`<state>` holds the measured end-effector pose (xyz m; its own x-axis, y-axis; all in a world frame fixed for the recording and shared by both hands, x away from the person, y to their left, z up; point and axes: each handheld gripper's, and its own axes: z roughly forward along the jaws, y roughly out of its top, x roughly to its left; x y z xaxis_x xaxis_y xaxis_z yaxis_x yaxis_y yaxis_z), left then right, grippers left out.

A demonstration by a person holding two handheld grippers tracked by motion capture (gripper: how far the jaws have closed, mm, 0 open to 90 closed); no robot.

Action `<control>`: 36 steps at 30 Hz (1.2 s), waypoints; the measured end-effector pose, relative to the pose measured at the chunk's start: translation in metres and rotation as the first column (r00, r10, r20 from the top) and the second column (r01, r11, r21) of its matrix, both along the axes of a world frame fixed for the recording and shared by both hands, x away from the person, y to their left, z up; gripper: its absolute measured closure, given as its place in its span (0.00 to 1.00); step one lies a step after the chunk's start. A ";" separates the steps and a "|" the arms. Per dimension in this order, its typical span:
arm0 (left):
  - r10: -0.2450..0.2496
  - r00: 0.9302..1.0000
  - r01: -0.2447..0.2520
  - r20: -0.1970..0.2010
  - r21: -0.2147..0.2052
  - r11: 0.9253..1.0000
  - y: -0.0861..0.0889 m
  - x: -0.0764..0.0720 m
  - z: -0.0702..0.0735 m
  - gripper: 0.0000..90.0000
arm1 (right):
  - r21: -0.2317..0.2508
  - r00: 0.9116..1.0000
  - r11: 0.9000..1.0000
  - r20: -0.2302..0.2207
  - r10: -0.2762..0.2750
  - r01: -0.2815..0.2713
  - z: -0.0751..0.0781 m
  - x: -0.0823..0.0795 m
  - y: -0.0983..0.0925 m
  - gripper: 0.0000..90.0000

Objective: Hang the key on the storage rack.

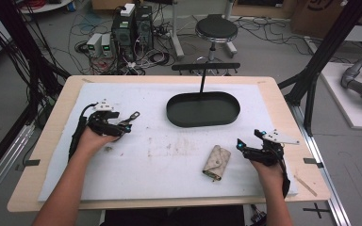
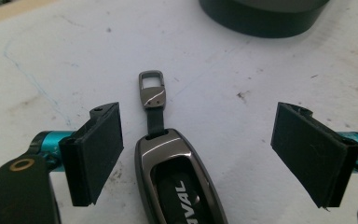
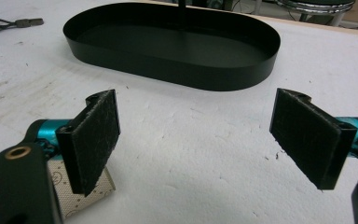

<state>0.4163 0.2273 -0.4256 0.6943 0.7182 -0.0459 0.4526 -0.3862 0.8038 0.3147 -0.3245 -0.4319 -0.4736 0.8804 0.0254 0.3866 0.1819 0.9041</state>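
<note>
Left gripper (image 1: 131,123) at left of white mat (image 1: 169,179), jaws spread wide. Key fob (image 2: 179,182) flat on mat between the jaws, touching neither pad, as seen in left gripper view; dark metallic shell, short strap and metal clasp pointing away toward tray. Lettering "AVAL" legible on fob face, remainder cut off by frame edge. In high view, clasp end of fob (image 1: 133,116) just past left jaw tips.

Right gripper (image 1: 239,144) at right of mat, jaws likewise wide apart, nothing between the pads. Beige patterned key pouch (image 1: 216,162) flat on mat just left of right gripper, near front edge; in right gripper view, corner of pouch (image 3: 81,193) under and beside one pad; contact not determinable.

Black oval tray (image 1: 202,120) upright at centre rear of mat, thin post rising from its far side to a crossbar. Tray well apart from both grippers, interior bare. Fob and pouch well apart, on opposite halves of mat.
</note>
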 end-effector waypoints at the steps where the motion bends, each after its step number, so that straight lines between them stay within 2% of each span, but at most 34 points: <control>1: 0.006 1.000 -0.006 -0.006 0.005 1.000 -0.001 0.003 -0.001 0.18 | -0.001 1.000 1.000 0.003 0.000 0.000 0.000 0.000 0.000 0.18; 5: 0.012 1.000 -0.011 -0.027 0.004 1.000 -0.006 0.014 -0.006 0.18 | -0.004 1.000 1.000 0.002 -0.002 0.002 0.000 -0.001 0.000 0.18; 10: 0.029 0.998 -0.025 -0.056 0.071 0.997 -0.015 0.029 -0.008 0.19 | -0.006 1.000 1.000 0.005 0.003 -0.003 0.000 0.000 0.001 0.18; 12: 0.033 0.998 -0.029 -0.051 0.074 0.997 -0.016 0.031 -0.008 0.21 | -0.002 1.000 1.000 0.000 0.004 -0.004 0.000 -0.001 0.002 0.18; 14: 0.058 0.995 -0.052 -0.077 0.075 0.996 -0.017 0.034 -0.013 0.27 | -0.012 1.000 1.000 0.002 0.005 -0.005 0.000 0.000 0.002 0.18; 17: 0.075 0.992 -0.064 -0.101 0.103 0.993 -0.018 0.036 -0.019 0.34 | -0.017 1.000 1.000 0.005 0.008 -0.008 -0.001 -0.001 0.001 0.18; 18: 0.074 0.993 -0.064 -0.097 0.105 0.992 -0.018 0.036 -0.019 0.34 | -0.022 1.000 1.000 0.006 0.010 -0.010 -0.001 -0.001 0.001 0.18; 20: 0.086 0.993 -0.075 -0.081 0.138 0.988 -0.019 0.036 -0.018 0.40 | -0.021 1.000 1.000 0.005 0.009 -0.009 -0.001 -0.001 0.001 0.18; 24: 0.083 0.994 -0.072 -0.074 0.136 0.988 -0.020 0.034 -0.018 0.48 | -0.037 1.000 0.999 0.004 0.012 -0.012 -0.002 -0.001 0.001 0.18; 27: 0.066 0.995 -0.056 -0.070 0.140 0.989 -0.022 0.030 -0.017 0.61 | -0.039 1.000 0.999 0.003 0.008 -0.007 -0.002 -0.002 0.000 0.18; 32: 0.053 0.996 -0.042 -0.077 0.142 0.989 -0.026 0.027 -0.016 0.75 | -0.038 1.000 0.999 0.005 0.002 -0.002 -0.002 -0.003 0.000 0.18; 34: 0.046 0.996 -0.035 -0.081 0.140 0.989 -0.026 0.026 -0.015 0.83 | -0.039 1.000 0.999 0.005 0.000 0.000 -0.002 -0.004 0.000 0.18; 36: 0.038 0.996 -0.026 -0.076 0.152 0.988 -0.027 0.026 -0.015 0.88 | -0.038 1.000 0.999 0.006 0.003 -0.003 -0.002 -0.004 0.000 0.18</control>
<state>0.4420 0.2000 -0.4405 0.6693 0.7429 0.0114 0.5261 -0.4847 0.6988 0.3108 -0.3247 -0.4334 -0.4763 0.8792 -0.0110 0.3807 0.2174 0.8988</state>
